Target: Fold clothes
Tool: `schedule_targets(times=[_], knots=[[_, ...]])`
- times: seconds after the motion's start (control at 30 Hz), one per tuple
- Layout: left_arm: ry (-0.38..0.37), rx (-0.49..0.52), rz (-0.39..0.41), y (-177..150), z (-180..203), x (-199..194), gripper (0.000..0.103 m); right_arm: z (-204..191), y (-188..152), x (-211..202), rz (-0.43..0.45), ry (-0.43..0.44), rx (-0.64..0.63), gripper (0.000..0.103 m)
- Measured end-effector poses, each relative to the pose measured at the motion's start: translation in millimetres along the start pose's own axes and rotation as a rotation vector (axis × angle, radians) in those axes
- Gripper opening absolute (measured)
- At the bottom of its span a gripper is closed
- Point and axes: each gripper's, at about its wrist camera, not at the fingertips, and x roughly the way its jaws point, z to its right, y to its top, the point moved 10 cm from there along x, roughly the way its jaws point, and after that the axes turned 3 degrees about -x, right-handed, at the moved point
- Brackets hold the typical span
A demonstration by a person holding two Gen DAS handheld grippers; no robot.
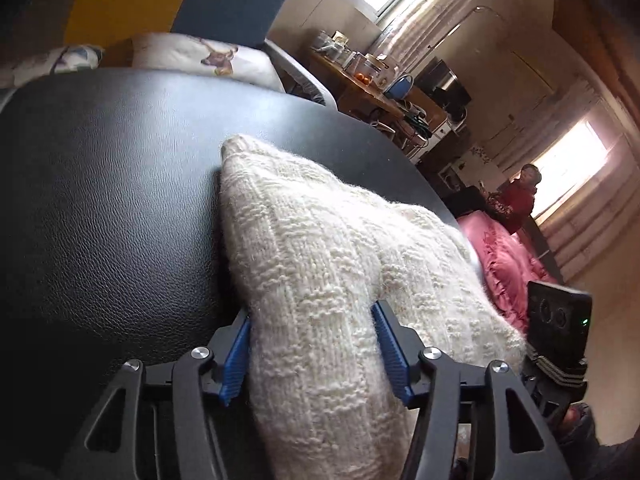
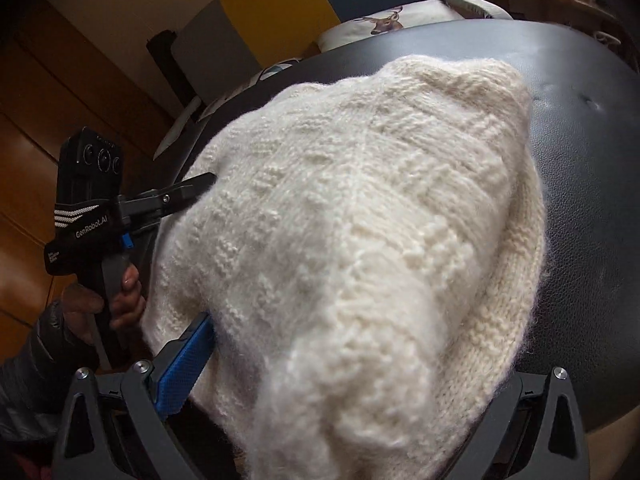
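Left wrist view showed the left gripper (image 1: pixel 316 354) spread wide around a thick fold of cream knit sweater (image 1: pixel 320 264) at frame centre, on a black padded surface (image 1: pixel 104 200). The right gripper's (image 2: pixel 320 364) grip could not be told. Folding seemed well advanced, unfinished.

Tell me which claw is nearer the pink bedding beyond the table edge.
Right, as far as I can tell. The right claw is at the sweater's side toward the pink bedding; the left claw straddles a sweater fold farther in over the black table.
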Motion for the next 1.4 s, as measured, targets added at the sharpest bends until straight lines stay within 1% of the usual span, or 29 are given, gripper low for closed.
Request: schedule_targets(times=[0.1,0.17,0.3,0.33,0.37,0.47,0.5,0.53,0.57,0.6,0.63,0.67,0.73,0.77,0.83,0.9,0.97,1.07,1.2,1.23,1.27,1.33,1.4], knots=[[0.034,0.03,0.01,0,2,-5,0.062,0,0,-1,0.006,-0.014,-0.006,0.103],[0.043,0.027,0.005,1,4,-3,0.063,0,-3,0,0.013,-0.014,-0.004,0.103],[0.046,0.031,-0.005,3,8,-2,0.065,4,-16,-5,0.051,0.046,0.041,0.103],[0.049,0.031,-0.01,3,10,-1,0.065,6,-19,-9,0.062,0.068,0.063,0.103],[0.052,0.031,-0.013,3,10,-1,0.065,12,-19,-14,0.078,0.108,0.109,0.103],[0.047,0.033,-0.021,3,13,2,0.065,29,-17,-27,0.124,0.276,0.283,0.103],[0.043,0.03,-0.03,1,14,3,0.065,35,-17,-31,0.137,0.32,0.327,0.103],[0.04,0.035,-0.04,1,14,3,0.064,39,-17,-34,0.145,0.337,0.347,0.103],[0.033,0.047,-0.037,1,16,3,0.057,41,-18,-36,0.148,0.329,0.349,0.099],[0.026,0.057,-0.033,2,17,3,0.053,43,-21,-37,0.146,0.296,0.336,0.095],[0.021,0.065,-0.031,2,19,3,0.047,45,-24,-38,0.144,0.263,0.323,0.083],[0.015,0.073,-0.029,1,21,2,0.044,48,-27,-39,0.141,0.23,0.31,0.065],[0.011,0.084,-0.013,0,27,0,0.04,52,-33,-44,0.145,0.194,0.303,0.058],[0.001,0.08,-0.001,1,30,-2,0.039,54,-35,-46,0.149,0.178,0.298,0.056],[-0.042,0.08,0.028,6,41,-5,0.038,55,-36,-53,0.153,0.12,0.266,0.054],[-0.092,0.095,0.041,13,56,-7,0.038,56,-34,-63,0.161,0.08,0.235,0.051],[-0.121,0.121,0.026,19,69,-1,0.037,59,-33,-74,0.172,0.053,0.211,0.049],[-0.157,0.14,0.005,24,88,12,0.037,75,-33,-92,0.197,0.033,0.222,0.048],[-0.216,0.189,-0.009,41,126,30,0.036,101,-33,-126,0.269,0.014,0.257,0.044],[-0.228,0.216,-0.009,47,139,35,0.035,106,-32,-135,0.286,0.006,0.257,0.042],[-0.24,0.244,-0.009,52,153,40,0.034,111,-31,-144,0.302,-0.001,0.258,0.042],[-0.259,0.287,-0.01,65,178,52,0.031,106,-15,-144,0.329,-0.02,0.252,0.042],[-0.275,0.316,-0.013,79,200,67,0.026,99,3,-138,0.348,-0.058,0.237,0.042]])
